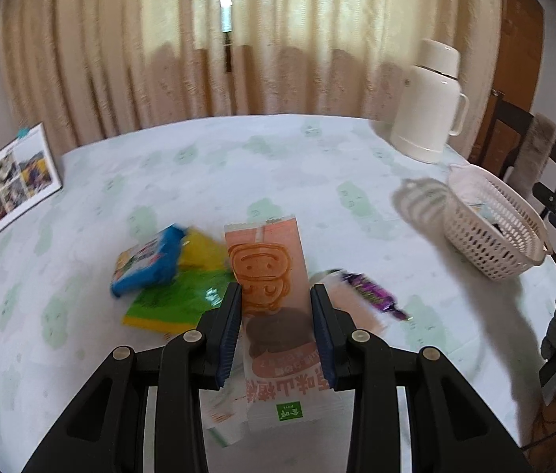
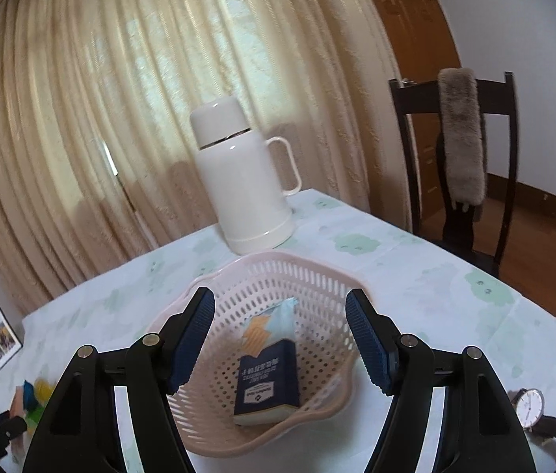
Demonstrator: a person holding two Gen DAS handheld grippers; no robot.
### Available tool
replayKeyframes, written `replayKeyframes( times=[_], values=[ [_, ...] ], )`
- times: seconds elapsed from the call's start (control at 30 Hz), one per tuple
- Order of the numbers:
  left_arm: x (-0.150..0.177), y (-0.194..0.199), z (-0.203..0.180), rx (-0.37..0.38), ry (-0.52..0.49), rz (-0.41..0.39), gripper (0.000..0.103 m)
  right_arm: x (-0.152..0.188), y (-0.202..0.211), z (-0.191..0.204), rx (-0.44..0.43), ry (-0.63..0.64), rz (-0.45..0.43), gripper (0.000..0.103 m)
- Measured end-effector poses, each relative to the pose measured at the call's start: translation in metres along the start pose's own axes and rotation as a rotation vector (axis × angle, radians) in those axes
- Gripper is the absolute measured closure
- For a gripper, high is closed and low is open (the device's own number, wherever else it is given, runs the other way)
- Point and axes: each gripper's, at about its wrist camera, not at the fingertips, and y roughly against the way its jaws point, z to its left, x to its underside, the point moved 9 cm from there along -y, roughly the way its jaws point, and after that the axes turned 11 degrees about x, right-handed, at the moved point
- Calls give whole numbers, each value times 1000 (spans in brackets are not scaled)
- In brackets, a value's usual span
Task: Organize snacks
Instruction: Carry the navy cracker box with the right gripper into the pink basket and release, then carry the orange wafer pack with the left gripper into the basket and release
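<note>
Right now my left hand-held gripper (image 1: 276,295) has its 2 fingers standing on either side of the orange packet (image 1: 268,276), near its middle. I can't tell from the left wrist view whether the pads actually press the wrapper, as the packet fills the whole gap between them. It could be clamped or just straddled. The packet seems to be raised off the bench (image 1: 238,165), with a white wrapper (image 1: 222,414) lying under its near end.

The other snacks sit in a loose heap just left of it: a blue packet (image 1: 147,260) resting on a green packet (image 1: 175,301), with a yellow one (image 1: 203,250) behind. A purple candy (image 1: 372,291) lies to the right.

My right hand-held gripper (image 2: 279,339) hangs wide open and empty above the basket (image 2: 317,276), which already holds 1 dark blue packet (image 2: 268,378). In the left wrist view the basket stands well to the right, near the bench edge.

My worries from here: the orange wrapper is slick and flat, so a weak pinch could let it slide out on the way over. Swinging right, it might catch the purple candy or knock the basket rim and push that light basket toward the edge. The thermos (image 2: 244,185) stands just behind the basket, and the watch (image 2: 530,408) lies close by too.
</note>
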Motion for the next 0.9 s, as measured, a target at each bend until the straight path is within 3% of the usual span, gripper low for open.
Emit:
replayKeyframes(
  times=[0.9],
  values=[
    [-73, -78, -181, 298, -215, 5, 70, -1, 3, -30, 101, -115, 16, 31]
  ],
)
